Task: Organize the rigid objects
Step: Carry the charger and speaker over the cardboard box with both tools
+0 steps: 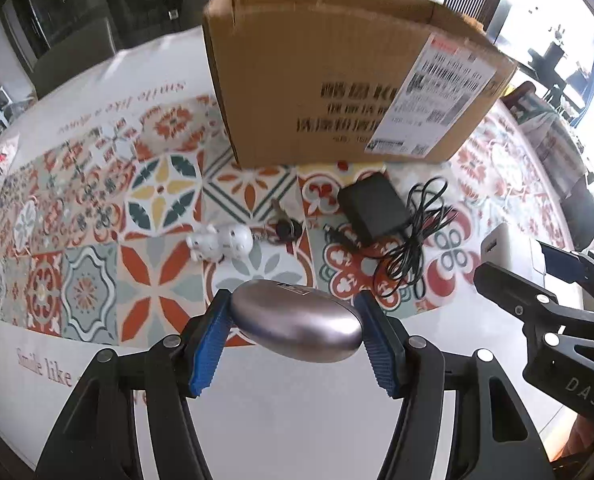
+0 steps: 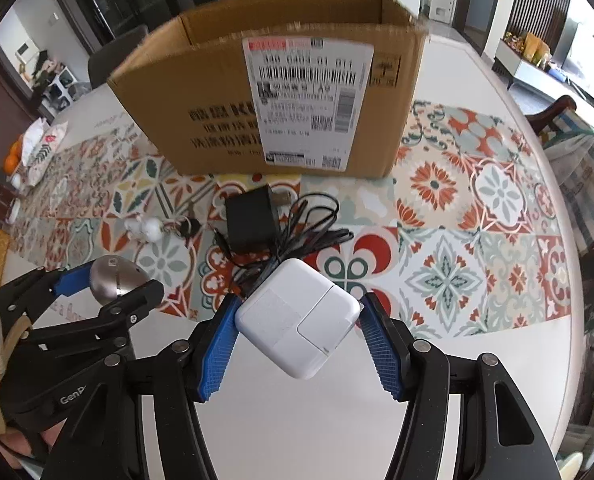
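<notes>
My left gripper (image 1: 295, 320) is shut on a smooth silver oval case (image 1: 297, 322), held above the table's near edge; it also shows in the right wrist view (image 2: 115, 278). My right gripper (image 2: 299, 326) is shut on a white square power adapter (image 2: 299, 322), held above the table. An open cardboard box (image 1: 337, 80) with a shipping label stands at the back (image 2: 281, 92). In front of it lie a black adapter with tangled cable (image 1: 373, 210) (image 2: 253, 218) and a small white figurine keychain with keys (image 1: 221, 242) (image 2: 147, 229).
A patterned tile mat (image 1: 157, 200) covers the round white table (image 2: 297, 420). Patterned bags and oranges (image 2: 33, 148) sit at the far left. Chairs stand around the table (image 2: 577, 160).
</notes>
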{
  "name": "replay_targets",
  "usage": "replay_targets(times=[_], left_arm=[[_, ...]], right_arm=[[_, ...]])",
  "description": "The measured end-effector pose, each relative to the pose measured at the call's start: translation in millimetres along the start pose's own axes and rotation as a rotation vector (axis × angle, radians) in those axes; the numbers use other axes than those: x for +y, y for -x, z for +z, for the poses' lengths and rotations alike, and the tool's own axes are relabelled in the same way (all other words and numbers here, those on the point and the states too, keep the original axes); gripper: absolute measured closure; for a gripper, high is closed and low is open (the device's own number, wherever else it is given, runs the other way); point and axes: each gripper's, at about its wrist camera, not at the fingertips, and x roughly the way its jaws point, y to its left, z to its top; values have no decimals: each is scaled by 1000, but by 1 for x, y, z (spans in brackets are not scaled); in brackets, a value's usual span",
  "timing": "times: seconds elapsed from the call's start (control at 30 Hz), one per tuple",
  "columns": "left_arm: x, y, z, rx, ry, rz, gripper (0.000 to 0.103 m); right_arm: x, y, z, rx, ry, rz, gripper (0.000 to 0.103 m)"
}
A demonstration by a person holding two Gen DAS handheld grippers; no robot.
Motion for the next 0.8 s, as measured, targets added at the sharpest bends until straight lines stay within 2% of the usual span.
replay_targets(times=[0.47,0.8], left_arm=[[-1,62,31,-176,-24,-15,41],[-6,99,50,-281,-49,-18,41]], right_arm=[[3,64,18,-171,6,9,42],[7,96,30,-270,13,16,42]])
